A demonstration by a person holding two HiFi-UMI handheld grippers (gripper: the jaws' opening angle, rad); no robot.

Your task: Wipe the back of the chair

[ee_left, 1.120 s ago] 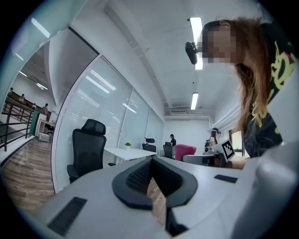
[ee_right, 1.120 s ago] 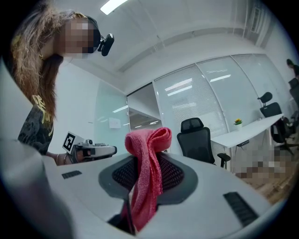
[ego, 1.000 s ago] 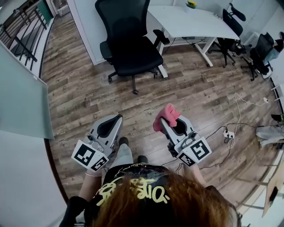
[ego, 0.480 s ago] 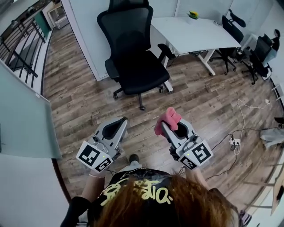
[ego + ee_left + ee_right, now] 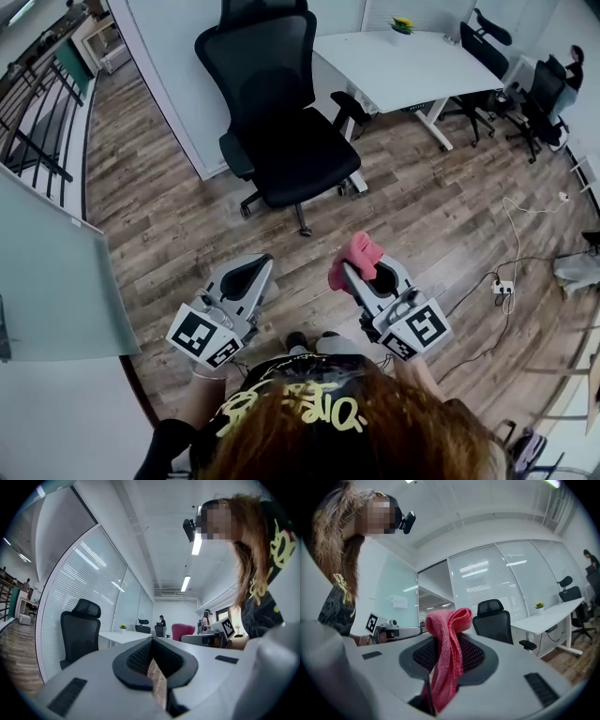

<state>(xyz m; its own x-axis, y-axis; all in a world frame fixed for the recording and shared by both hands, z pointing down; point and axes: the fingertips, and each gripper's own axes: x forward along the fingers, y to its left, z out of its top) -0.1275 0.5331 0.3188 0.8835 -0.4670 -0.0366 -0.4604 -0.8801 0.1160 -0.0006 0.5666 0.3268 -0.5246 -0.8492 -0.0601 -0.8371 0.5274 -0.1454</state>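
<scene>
A black mesh office chair (image 5: 272,103) stands ahead on the wood floor, its seat facing me and its back toward the wall; it also shows as the chair (image 5: 79,632) in the left gripper view and the chair (image 5: 494,620) in the right gripper view. My right gripper (image 5: 352,267) is shut on a pink cloth (image 5: 358,253), which bunches above the jaws as the cloth (image 5: 447,653). My left gripper (image 5: 253,272) is shut with nothing in it. Both grippers are held near my body, well short of the chair.
A white desk (image 5: 403,61) with a small yellow plant (image 5: 401,25) stands right of the chair. More black chairs (image 5: 534,94) sit at the far right. A power strip and cable (image 5: 502,286) lie on the floor to my right. A glass partition (image 5: 47,272) is at left.
The view has shifted slightly; the chair now sits a bit closer and lower in the head view. Both grippers stay shut, the cloth still held in the right one.
</scene>
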